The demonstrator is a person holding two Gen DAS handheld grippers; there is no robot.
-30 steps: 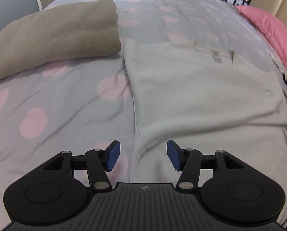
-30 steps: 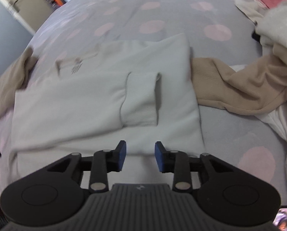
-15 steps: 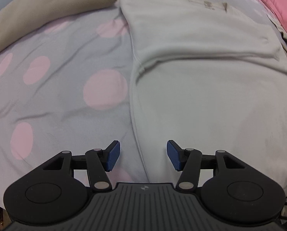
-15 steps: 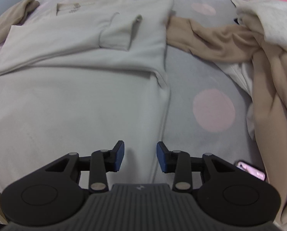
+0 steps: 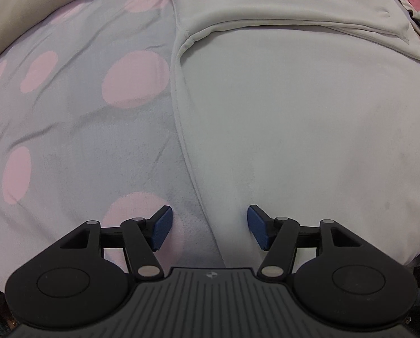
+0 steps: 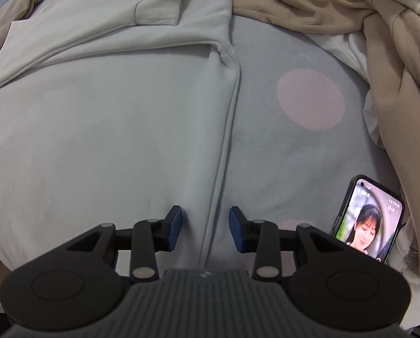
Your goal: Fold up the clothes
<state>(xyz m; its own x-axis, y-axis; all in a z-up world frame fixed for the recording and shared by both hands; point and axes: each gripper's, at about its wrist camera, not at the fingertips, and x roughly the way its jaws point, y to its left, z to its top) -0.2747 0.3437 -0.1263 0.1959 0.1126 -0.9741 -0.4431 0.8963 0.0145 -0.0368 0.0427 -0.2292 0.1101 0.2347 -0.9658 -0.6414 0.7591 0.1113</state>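
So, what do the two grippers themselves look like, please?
The left gripper and the right gripper look alike: matte black linkage arms with silver pivot pins, round black discs at both sides, a ribbed dark grey body with a small round logo, and blue pads on the fingertips. No cables or sleeves are visible.

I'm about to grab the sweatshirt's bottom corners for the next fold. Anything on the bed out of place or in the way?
Yes: a phone with its screen lit lies on the bedspread just right of the right gripper, near the pale sweatshirt's side edge. A heap of beige clothes crowds that side too.
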